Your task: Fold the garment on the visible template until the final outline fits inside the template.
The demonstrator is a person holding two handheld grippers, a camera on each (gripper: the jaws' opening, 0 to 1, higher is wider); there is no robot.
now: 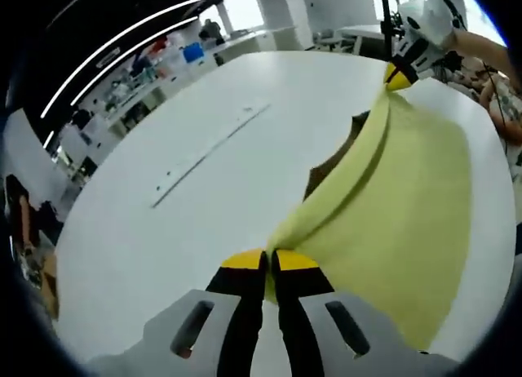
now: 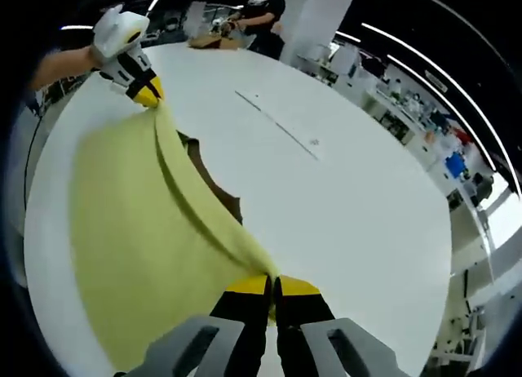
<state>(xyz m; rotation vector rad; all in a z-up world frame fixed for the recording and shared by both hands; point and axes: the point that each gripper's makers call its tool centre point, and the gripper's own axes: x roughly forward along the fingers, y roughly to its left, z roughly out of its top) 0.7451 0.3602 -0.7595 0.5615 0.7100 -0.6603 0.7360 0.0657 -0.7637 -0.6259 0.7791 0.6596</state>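
A pale yellow garment (image 1: 400,206) is stretched between the two grippers, its upper edge taut and the rest draping down onto the white table (image 1: 163,222). My left gripper (image 1: 269,261) is shut on one corner of it. My right gripper (image 2: 273,286) is shut on the opposite corner. Each gripper appears in the other's view: the right gripper (image 1: 398,75) at the top right, the left gripper (image 2: 147,87) at the top left. A brown template (image 1: 330,161) peeks out from under the raised edge (image 2: 214,181), mostly hidden by the garment (image 2: 139,230).
A thin seam line (image 1: 208,153) runs across the table (image 2: 367,222) beyond the garment, and it shows in the right gripper view too (image 2: 277,126). A person (image 2: 263,14) stands at the far table edge by a brown board (image 2: 214,41). Shelves with bins (image 1: 163,59) line the room.
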